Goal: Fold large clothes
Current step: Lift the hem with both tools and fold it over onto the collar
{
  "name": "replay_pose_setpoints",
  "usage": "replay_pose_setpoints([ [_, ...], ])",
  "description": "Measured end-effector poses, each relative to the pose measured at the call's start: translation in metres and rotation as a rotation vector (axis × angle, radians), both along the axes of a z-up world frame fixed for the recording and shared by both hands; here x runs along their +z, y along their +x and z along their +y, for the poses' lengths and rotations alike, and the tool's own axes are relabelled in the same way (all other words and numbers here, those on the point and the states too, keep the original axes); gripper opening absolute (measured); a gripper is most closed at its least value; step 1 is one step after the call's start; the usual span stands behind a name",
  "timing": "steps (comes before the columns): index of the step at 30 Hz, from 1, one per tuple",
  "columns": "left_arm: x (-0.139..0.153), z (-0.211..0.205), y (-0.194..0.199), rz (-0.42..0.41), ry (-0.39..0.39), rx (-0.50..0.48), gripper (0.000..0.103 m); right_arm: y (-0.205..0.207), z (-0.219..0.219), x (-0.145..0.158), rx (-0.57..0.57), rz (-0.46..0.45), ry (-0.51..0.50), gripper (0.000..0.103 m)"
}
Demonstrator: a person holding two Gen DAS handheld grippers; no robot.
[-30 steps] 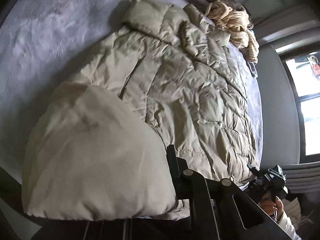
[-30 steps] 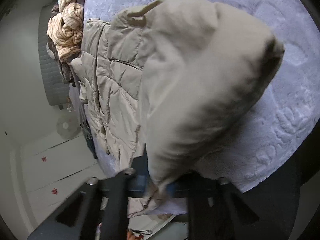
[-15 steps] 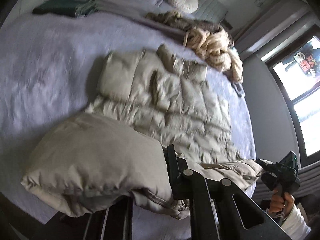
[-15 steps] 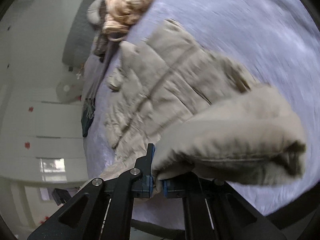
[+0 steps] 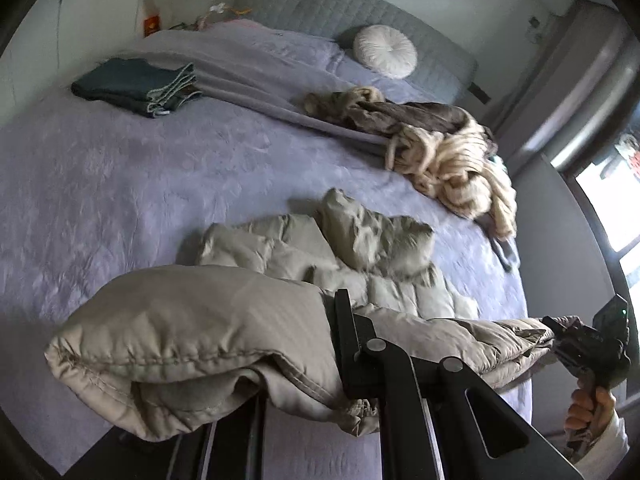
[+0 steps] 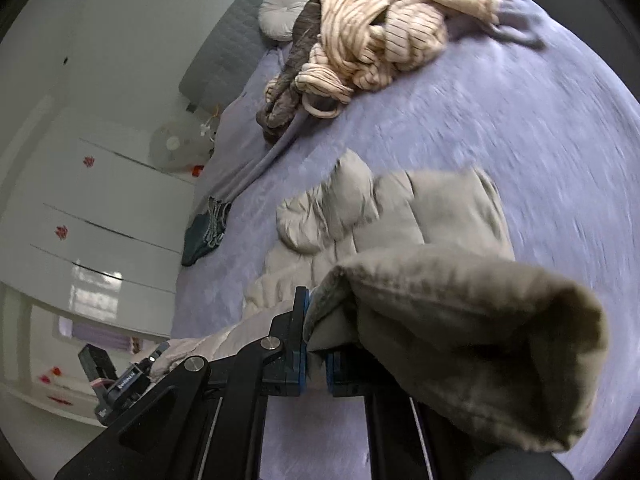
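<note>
A beige puffer jacket (image 5: 360,240) lies on the lilac bed (image 5: 120,184), its near edge lifted clear of the cover. My left gripper (image 5: 316,364) is shut on one corner of that edge, and the puffy fabric drapes over its left finger and hides it. In the right wrist view my right gripper (image 6: 316,356) is shut on the other corner, with the jacket (image 6: 400,216) bulging over the right finger. The lifted edge stretches between the two grippers. Each view shows the other gripper: the right gripper (image 5: 592,344) in a hand (image 5: 588,404), and the left gripper (image 6: 120,384) at the lower left.
A heap of cream striped and grey clothes (image 5: 440,148) lies beyond the jacket. A folded dark garment (image 5: 136,86) sits at the far left of the bed, a round white cushion (image 5: 385,51) by the grey headboard (image 5: 320,4). White wardrobe doors (image 6: 100,208) stand beside the bed.
Both grippers have risen and drawn back with the jacket's edge still held. The jacket has come up off the cover and bunched shorter. The right gripper's view has rolled.
</note>
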State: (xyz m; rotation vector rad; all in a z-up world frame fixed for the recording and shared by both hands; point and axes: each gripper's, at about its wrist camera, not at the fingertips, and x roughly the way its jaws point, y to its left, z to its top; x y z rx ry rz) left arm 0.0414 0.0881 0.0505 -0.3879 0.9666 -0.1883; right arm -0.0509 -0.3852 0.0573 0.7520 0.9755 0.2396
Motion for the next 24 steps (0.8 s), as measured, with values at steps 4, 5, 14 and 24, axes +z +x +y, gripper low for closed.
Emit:
replay_pose_setpoints([
  [4, -0.02, -0.002, 0.042, 0.049, 0.032, 0.011, 0.014, 0.043, 0.004, -0.011, 0.007, 0.02, -0.019, 0.007],
  [5, -0.025, -0.004, 0.05, 0.056, 0.04, 0.004, 0.014, 0.048, 0.003, -0.014, 0.007, 0.021, -0.019, 0.007],
  [14, -0.104, -0.019, 0.145, 0.168, 0.092, -0.091, 0.014, 0.113, 0.0, -0.07, -0.087, 0.086, -0.039, 0.007],
  [24, -0.188, -0.041, 0.194, 0.233, 0.133, -0.1, 0.014, 0.155, -0.009, -0.162, -0.161, 0.187, -0.025, 0.007],
])
